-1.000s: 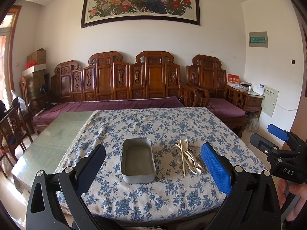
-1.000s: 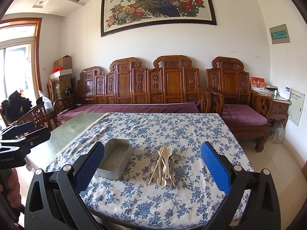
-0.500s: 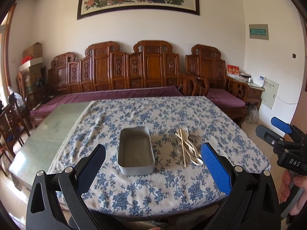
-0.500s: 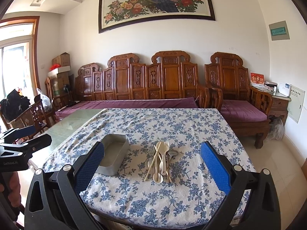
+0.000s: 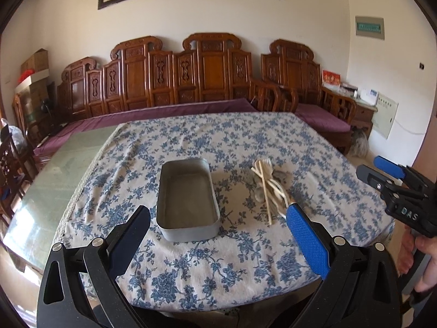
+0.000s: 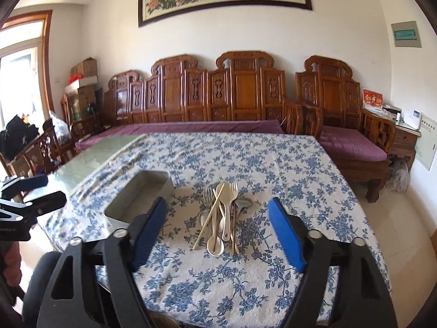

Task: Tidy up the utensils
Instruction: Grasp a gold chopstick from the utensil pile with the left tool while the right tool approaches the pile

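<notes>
An empty grey metal tin (image 5: 188, 198) sits on the blue-flowered tablecloth (image 5: 218, 142); it also shows in the right wrist view (image 6: 142, 194). To its right lies a pile of utensils (image 5: 269, 187): cream plastic spoons and forks, chopsticks and metal pieces, also in the right wrist view (image 6: 222, 213). My left gripper (image 5: 218, 232) is open and empty, just short of the tin. My right gripper (image 6: 218, 224) is open and empty, over the table's front edge before the utensil pile. The right gripper shows in the left view (image 5: 396, 191), the left gripper in the right view (image 6: 24, 199).
The cloth covers the right part of a glass-topped table (image 5: 54, 175). Carved wooden benches with purple cushions (image 5: 191, 82) line the far wall. A wooden chair (image 6: 32, 150) stands to the left, a side cabinet (image 6: 404, 134) to the right.
Both grippers have moved forward and tilted down toward the table. The tin and utensil pile look larger and nearer. The right gripper's fingers have come somewhat closer together but remain open.
</notes>
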Tool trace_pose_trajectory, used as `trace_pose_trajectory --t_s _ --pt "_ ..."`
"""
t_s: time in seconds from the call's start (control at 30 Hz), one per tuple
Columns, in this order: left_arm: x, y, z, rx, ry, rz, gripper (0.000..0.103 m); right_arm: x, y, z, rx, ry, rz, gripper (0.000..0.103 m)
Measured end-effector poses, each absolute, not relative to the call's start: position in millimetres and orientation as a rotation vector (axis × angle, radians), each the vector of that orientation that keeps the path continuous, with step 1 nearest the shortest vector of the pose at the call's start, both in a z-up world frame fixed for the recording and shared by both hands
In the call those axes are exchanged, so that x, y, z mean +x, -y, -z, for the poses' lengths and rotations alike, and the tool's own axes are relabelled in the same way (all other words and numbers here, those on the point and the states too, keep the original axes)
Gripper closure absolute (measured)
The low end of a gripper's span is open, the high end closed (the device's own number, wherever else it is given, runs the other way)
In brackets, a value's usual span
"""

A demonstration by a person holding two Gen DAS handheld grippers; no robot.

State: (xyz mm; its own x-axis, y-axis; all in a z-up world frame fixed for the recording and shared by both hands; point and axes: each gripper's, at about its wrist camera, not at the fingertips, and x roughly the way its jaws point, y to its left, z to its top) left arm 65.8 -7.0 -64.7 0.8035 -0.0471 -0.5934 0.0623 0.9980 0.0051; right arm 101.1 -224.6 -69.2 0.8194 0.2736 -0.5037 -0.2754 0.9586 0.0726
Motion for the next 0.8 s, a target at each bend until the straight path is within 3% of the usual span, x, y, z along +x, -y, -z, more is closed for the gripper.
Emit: trace_pose_trajectory --t_s 0.5,0.8 --pt "137.6 12.1 105.4 -0.041 -0.755 0.167 0.008 169.0 228.6 133.1 -0.003 -0.719 -0.309 0.062" --pt "188.2 44.6 141.9 -0.018 -0.862 0.267 0.039 206.2 233.1 172.4 0.043 -0.806 -0.330 0.070"
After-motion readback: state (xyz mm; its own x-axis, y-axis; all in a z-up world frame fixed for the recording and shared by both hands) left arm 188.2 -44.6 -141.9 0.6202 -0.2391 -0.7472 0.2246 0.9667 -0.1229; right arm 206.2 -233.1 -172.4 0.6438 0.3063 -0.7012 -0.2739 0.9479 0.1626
